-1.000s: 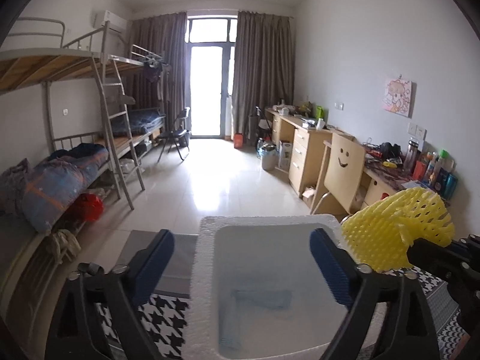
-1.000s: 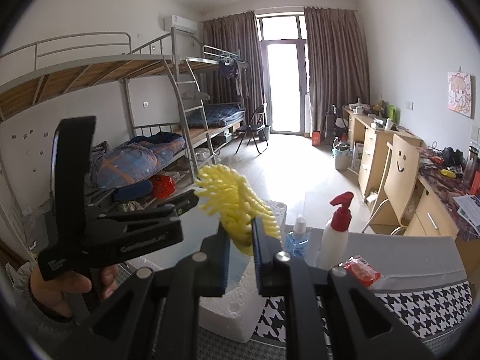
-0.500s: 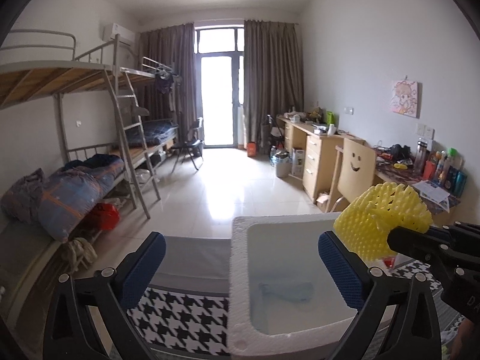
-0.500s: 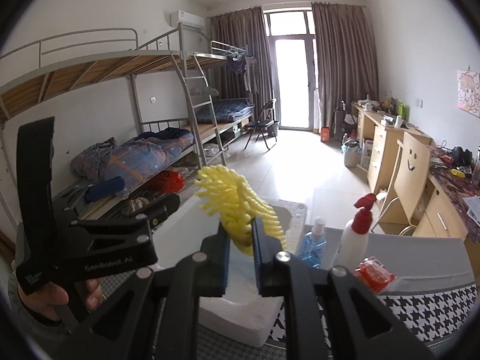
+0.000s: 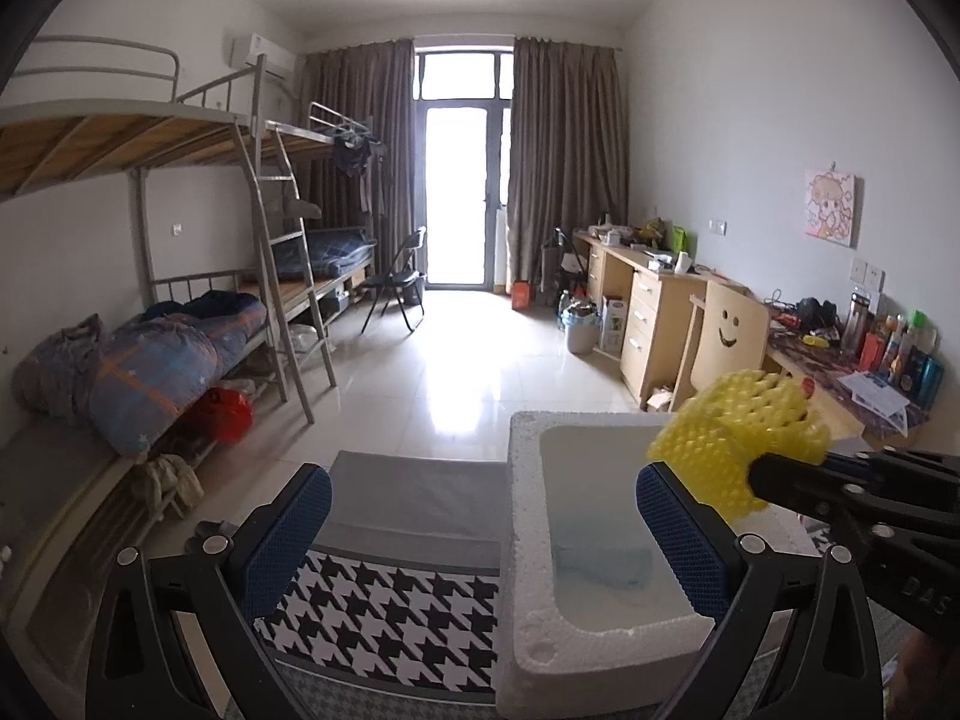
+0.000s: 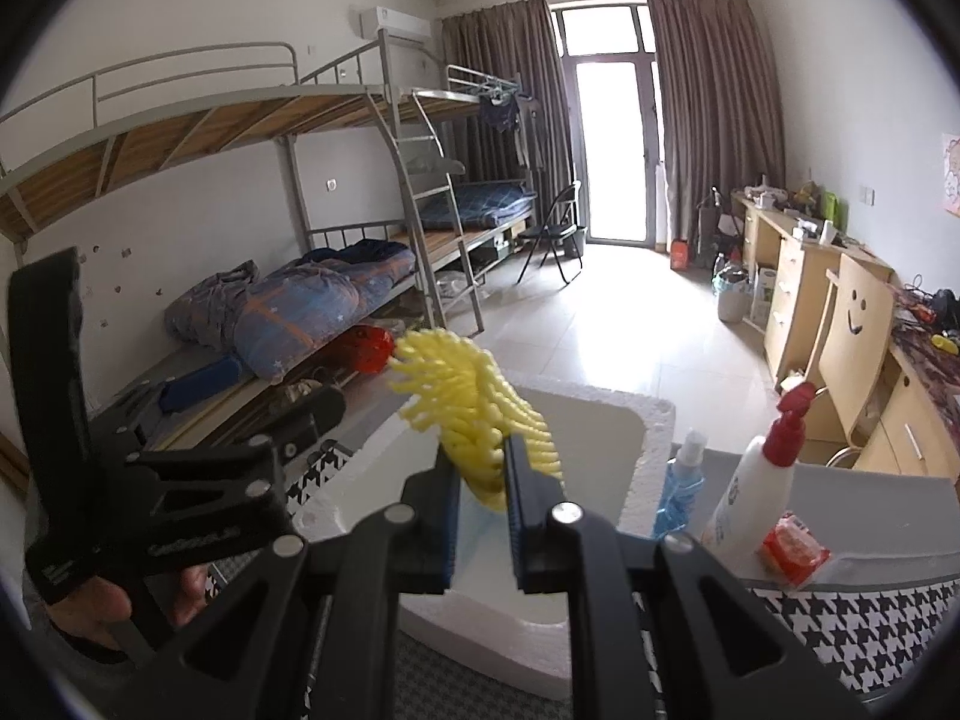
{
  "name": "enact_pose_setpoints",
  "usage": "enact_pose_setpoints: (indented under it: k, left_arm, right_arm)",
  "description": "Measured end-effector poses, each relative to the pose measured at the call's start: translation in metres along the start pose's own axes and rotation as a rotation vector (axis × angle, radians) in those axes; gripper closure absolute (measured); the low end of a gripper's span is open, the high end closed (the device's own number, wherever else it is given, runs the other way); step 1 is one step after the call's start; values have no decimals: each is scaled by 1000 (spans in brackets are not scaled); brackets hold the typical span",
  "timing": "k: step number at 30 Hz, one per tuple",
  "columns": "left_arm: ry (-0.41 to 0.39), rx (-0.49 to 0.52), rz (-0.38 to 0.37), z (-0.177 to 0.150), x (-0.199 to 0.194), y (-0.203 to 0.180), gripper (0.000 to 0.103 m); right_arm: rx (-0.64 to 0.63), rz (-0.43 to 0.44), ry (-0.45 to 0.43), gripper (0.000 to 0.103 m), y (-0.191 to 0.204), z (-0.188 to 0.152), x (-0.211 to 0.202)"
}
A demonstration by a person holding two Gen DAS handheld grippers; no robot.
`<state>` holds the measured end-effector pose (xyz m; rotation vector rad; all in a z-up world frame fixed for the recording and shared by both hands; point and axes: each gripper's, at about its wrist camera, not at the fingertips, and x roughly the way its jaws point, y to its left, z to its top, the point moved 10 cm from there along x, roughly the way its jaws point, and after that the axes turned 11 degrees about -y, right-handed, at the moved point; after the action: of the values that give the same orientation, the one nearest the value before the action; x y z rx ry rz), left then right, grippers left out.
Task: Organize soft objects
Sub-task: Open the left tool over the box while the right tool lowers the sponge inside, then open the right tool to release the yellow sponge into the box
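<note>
Two grippers over houndstooth mat (image 5: pixel 384 612) in bunk-bed dorm: right gripper (image 6: pixel 483 483) pinching yellow foam net (image 6: pixel 474 402), left gripper (image 5: pixel 480 516) wide apart, empty.

Between the right hand-held gripper's (image 6: pixel 483 480) blue pads sits a yellow foam net (image 6: pixel 474 402). Below it, a white foam box (image 5: pixel 540 630) holds something pale blue; black-and-white houndstooth cloth (image 5: pixel 384 618) covers the tabletop leftward.

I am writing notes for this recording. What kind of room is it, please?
Most likely a shared dormitory room. Metal bunk beds line one wall, a row of wooden study desks lines the other, and curtains frame a glass balcony door at the far end.
</note>
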<state>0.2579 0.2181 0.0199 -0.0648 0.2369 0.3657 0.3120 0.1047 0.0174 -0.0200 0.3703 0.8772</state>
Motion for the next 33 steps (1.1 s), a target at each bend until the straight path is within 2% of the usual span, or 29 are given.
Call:
enact_pose_setpoints:
  k: [8,9,11,12,13,18,23,25,33]
  left_arm:
    - [-4,8,13,-3,-5,3,1]
    - [0,11,10,-4,-4,2,1]
    - [9,13,8,-6,-4,2,1]
    - [7,19,12,-6,-4,3,1]
    - [6,26,14,-7,-4,3,1]
    - [15,14,17,-8,-5,7,1]
    - [19,10,27,-7,-6,11,1]
    - [16,7,30,-5,-7,12,1]
    - [0,1,13,2,-16,8,1]
  right_arm:
    - [-1,-37,37,85,-3,-9,13]
    - [-5,-37,49,83,-3,-11,15]
    - [-14,-50,66,68,-6,-15,19]
    - [-12,-59,70,57,-8,-16,20]
    - [-7,-64,72,51,-9,-18,21]
    - [-2,-77,95,42,-14,-22,21]
    - [3,-85,57,30,-16,-14,9]
    - [4,-84,41,22,-17,-10,2]
    - [-6,-101,0,16,-17,-5,-14]
